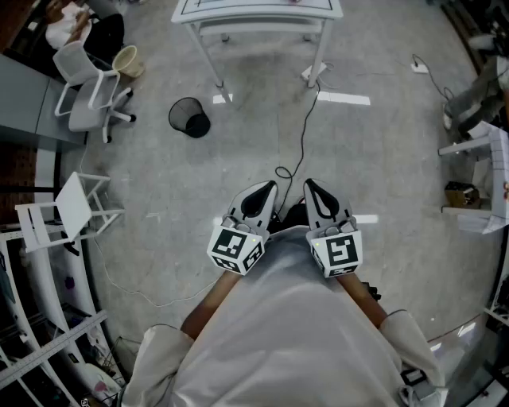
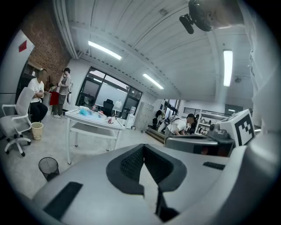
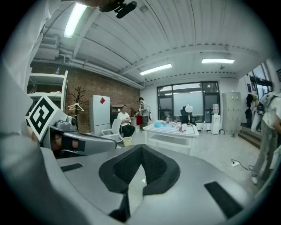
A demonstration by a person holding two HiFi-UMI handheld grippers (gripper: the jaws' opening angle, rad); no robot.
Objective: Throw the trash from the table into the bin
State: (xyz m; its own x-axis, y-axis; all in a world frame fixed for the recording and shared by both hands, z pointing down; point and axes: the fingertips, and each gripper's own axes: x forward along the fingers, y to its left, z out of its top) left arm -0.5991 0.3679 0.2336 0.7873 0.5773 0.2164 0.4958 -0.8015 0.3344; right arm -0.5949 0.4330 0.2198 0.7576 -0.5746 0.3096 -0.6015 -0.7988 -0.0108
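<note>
Both grippers are held close to the person's chest, side by side and pointing forward. My left gripper (image 1: 260,197) is shut with nothing between its jaws, and its pads meet in the left gripper view (image 2: 144,150). My right gripper (image 1: 316,197) is likewise shut and empty (image 3: 141,150). Across the room stands a white table (image 1: 258,14) with small blue and mixed items on top (image 2: 86,111) (image 3: 161,125). A black mesh bin (image 1: 188,118) stands on the floor left of the table, and it also shows in the left gripper view (image 2: 48,167).
A white office chair (image 1: 86,89) and a beige bucket (image 1: 127,61) stand far left, with seated and standing people nearby. A black cable (image 1: 302,135) runs across the concrete floor ahead. A white folding stand (image 1: 73,208) and racks are on the left, and shelving (image 1: 481,183) is on the right.
</note>
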